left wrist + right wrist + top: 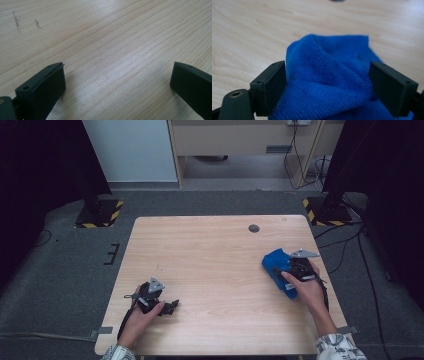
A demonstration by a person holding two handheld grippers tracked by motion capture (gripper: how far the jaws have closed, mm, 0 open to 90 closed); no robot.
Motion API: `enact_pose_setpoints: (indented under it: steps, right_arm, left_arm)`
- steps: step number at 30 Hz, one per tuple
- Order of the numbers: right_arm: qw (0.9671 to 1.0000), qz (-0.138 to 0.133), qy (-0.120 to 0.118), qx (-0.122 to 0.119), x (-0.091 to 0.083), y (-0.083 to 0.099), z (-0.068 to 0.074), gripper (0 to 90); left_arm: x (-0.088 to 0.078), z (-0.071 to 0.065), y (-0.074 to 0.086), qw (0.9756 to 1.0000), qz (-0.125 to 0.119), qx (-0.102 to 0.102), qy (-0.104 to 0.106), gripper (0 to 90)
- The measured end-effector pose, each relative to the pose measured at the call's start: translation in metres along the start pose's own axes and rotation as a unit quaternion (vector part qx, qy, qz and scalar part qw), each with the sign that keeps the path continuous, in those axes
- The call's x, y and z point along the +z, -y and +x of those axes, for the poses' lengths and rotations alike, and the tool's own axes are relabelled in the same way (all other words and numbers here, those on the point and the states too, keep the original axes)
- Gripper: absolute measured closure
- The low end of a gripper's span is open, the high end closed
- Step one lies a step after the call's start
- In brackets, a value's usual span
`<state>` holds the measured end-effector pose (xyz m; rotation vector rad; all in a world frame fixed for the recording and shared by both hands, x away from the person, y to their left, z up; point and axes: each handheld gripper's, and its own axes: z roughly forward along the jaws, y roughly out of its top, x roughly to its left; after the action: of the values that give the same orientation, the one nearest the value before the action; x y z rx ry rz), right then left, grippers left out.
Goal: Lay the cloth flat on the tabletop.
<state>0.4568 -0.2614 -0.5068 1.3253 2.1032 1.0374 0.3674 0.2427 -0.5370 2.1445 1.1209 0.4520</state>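
The right gripper (294, 270) sits at the right side of the wooden table (215, 255), its jaws spread around a bunched blue terry cloth (329, 75), both pads touching the folds. The left gripper (167, 307) rests near the table's front left, jaws wide apart over bare wood, holding nothing. No brand, label or writing can be read anywhere.

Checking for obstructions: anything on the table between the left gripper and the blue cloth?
Nothing. In the high view, bare wood separates the left gripper from the blue cloth, around which the right gripper sits; the table has only a small dark disc near its far edge.
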Motion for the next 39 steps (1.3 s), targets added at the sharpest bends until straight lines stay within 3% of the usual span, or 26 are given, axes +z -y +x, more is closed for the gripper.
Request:
enact_pose_setpoints:
  steps: [3, 9, 13, 14, 17, 19, 22, 29, 35, 36, 39]
  right_arm:
    - [0.9996, 0.014, -0.025, 0.003, 0.007, 0.004, 0.003, 21.7]
    - [0.9991, 0.026, -0.032, 0.003, 0.011, 0.010, 0.003, 28.0]
    - [0.9984, 0.031, -0.047, -0.003, 0.013, 0.015, 0.003, 43.1]
    - [0.9984, 0.031, -0.047, -0.003, 0.013, 0.015, 0.003, 43.1]
    - [0.9975, 0.027, -0.065, 0.007, 0.012, 0.016, 0.001, 59.7]
    - [0.9975, 0.025, -0.065, 0.005, 0.012, 0.016, 0.001, 62.0]
    - [0.9978, 0.014, -0.064, 0.007, 0.008, 0.015, 0.001, 67.1]
    - [0.9965, -0.025, -0.079, 0.008, -0.005, 0.002, 0.012, 68.2]
    - [0.9929, -0.062, -0.101, 0.006, -0.017, -0.016, 0.035, 68.4]
    - [0.9915, -0.078, -0.104, 0.000, -0.021, -0.023, 0.047, 68.5]
    - [0.9887, -0.091, -0.119, 0.004, -0.024, -0.031, 0.061, 68.4]
  left_arm:
    - [0.000, 0.000, 0.000, 1.0000, 0.000, 0.001, 0.001, 0.0]
    - [0.000, 0.000, 0.000, 1.0000, 0.000, 0.001, 0.001, 0.0]
    - [0.000, 0.000, 0.000, 1.0000, 0.000, 0.001, 0.001, 0.0]
    - [0.000, 0.000, 0.000, 1.0000, 0.000, 0.001, 0.001, 0.0]
    - [0.000, 0.000, 0.000, 1.0000, 0.000, 0.001, 0.001, 0.0]
    - [0.000, 0.000, 0.000, 1.0000, 0.000, 0.001, 0.001, 0.0]
    - [0.000, 0.000, 0.000, 1.0000, 0.000, 0.001, 0.001, 0.0]
    - [0.000, 0.001, 0.000, 1.0000, 0.000, 0.002, 0.003, 0.0]
    - [0.000, 0.001, 0.000, 1.0000, 0.000, 0.003, 0.003, 0.0]
    - [0.000, 0.001, 0.000, 1.0000, 0.000, 0.003, 0.003, 0.0]
    - [0.000, 0.001, 0.000, 1.0000, 0.000, 0.003, 0.003, 0.0]
